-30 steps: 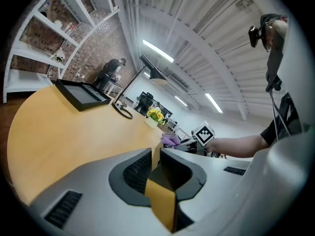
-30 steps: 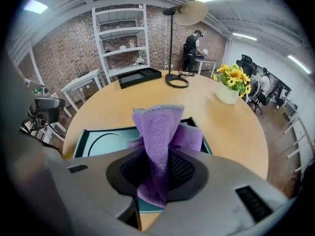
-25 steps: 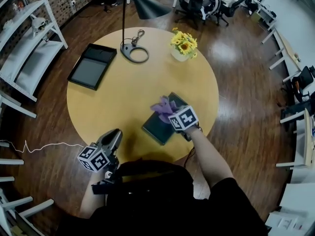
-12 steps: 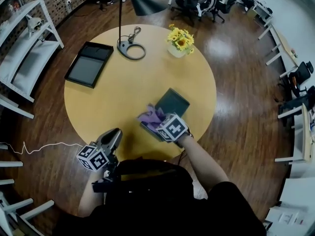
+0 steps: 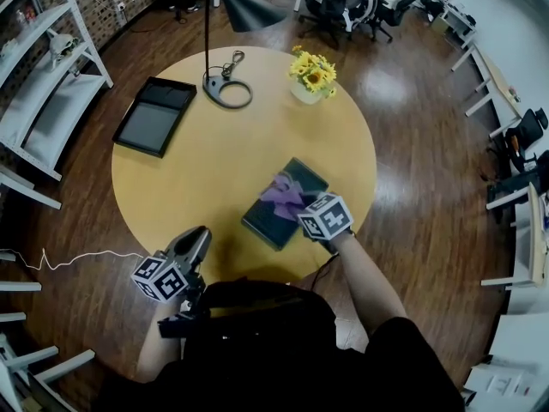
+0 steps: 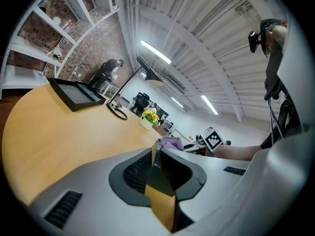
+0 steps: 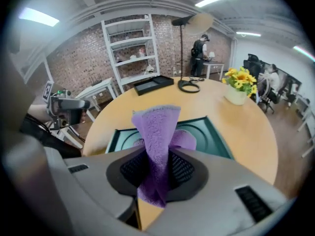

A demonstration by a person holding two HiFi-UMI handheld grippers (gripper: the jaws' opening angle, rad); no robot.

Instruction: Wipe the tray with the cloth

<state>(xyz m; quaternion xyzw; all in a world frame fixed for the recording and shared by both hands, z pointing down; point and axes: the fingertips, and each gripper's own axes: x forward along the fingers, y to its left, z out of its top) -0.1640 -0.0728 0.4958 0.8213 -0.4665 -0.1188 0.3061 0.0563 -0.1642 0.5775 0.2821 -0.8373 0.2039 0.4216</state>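
Observation:
A dark green tray [image 5: 283, 202] [image 7: 206, 136] lies on the round yellow table [image 5: 214, 153], toward its near right part. My right gripper [image 5: 302, 202] [image 7: 156, 167] is over the tray, shut on a purple cloth [image 5: 283, 190] [image 7: 156, 132] that spreads on the tray's inside. My left gripper [image 5: 196, 243] [image 6: 158, 156] hangs at the table's near left edge, jaws together, nothing between them; the purple cloth [image 6: 171, 143] and the right gripper's marker cube [image 6: 212, 138] show beyond it.
A black tray [image 5: 156, 115] lies at the table's far left. A black lamp base [image 5: 226, 93] with its cord and a pot of yellow flowers [image 5: 310, 77] stand at the far side. White shelves [image 5: 34, 84] stand left of the table, office chairs [image 5: 343, 7] beyond.
My right gripper swept the cloth toward the tray's near left end half a second ago, then back to the tray's far right part. The left gripper has stayed put.

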